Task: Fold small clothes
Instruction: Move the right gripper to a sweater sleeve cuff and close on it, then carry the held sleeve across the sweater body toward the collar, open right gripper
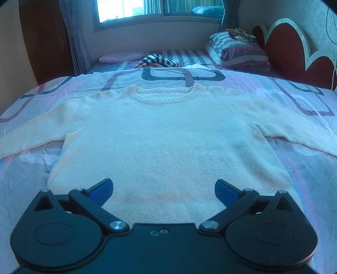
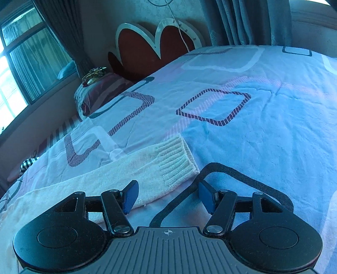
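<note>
A cream knitted sweater (image 1: 164,134) lies flat on the patterned bedcover (image 1: 294,101), neck away from me and both sleeves spread sideways. My left gripper (image 1: 163,189) hovers over the lower middle of its body, jaws wide apart and nothing between the blue pads. In the right wrist view one sleeve (image 2: 118,175) runs in from the left and ends in a ribbed cuff (image 2: 177,162). My right gripper (image 2: 168,196) sits low just before that cuff, tilted, jaws partly apart. The sleeve's near edge lies by the left pad (image 2: 130,196), and neither pad presses on it.
Folded striped bedding (image 1: 240,50) is stacked at the far right by the red scalloped headboard (image 1: 282,38). A striped cloth (image 1: 158,61) and a pink item (image 1: 120,57) lie beyond the sweater under the window (image 1: 160,8). Bare bedcover (image 2: 263,130) stretches past the cuff.
</note>
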Motion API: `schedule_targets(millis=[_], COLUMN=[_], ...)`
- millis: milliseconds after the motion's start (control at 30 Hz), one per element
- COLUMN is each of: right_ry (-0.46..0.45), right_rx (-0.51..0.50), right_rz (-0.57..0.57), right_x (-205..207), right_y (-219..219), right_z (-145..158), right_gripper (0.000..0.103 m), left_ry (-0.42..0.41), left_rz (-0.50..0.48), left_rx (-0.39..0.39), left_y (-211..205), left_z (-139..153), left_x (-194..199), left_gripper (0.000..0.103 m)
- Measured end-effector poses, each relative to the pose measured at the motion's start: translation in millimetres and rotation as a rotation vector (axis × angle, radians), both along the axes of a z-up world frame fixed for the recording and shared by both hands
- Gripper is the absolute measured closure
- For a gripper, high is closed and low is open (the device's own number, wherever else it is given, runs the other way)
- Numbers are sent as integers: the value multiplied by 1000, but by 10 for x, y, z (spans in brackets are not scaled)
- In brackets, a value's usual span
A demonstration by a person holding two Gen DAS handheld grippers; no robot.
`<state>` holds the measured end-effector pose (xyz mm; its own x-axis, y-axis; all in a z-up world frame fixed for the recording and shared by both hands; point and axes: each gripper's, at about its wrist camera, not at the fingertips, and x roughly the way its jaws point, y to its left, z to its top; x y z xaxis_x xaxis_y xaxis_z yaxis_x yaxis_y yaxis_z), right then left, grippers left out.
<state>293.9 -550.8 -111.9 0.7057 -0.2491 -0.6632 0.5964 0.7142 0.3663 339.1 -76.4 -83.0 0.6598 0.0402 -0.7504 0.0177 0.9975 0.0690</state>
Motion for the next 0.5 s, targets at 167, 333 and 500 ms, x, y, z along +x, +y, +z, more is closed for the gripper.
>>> schedule_targets(millis=[167,333,500], right_ry=[1,-118,-14], right_rx=[-16,-135,-192], right_rz=[36,102,123], right_x=[171,225,460], right_y=[-95,-81,-232], right_z=[35,387,161], right_gripper=[100,100,100], left_ry=[11,21,45], left_rz=[5,1,-11], left_rx=[7,37,69], left_y=[6,-32,-60], left_z=[-48,-106,-185], left_x=[88,133,156], left_gripper=[1,1,1])
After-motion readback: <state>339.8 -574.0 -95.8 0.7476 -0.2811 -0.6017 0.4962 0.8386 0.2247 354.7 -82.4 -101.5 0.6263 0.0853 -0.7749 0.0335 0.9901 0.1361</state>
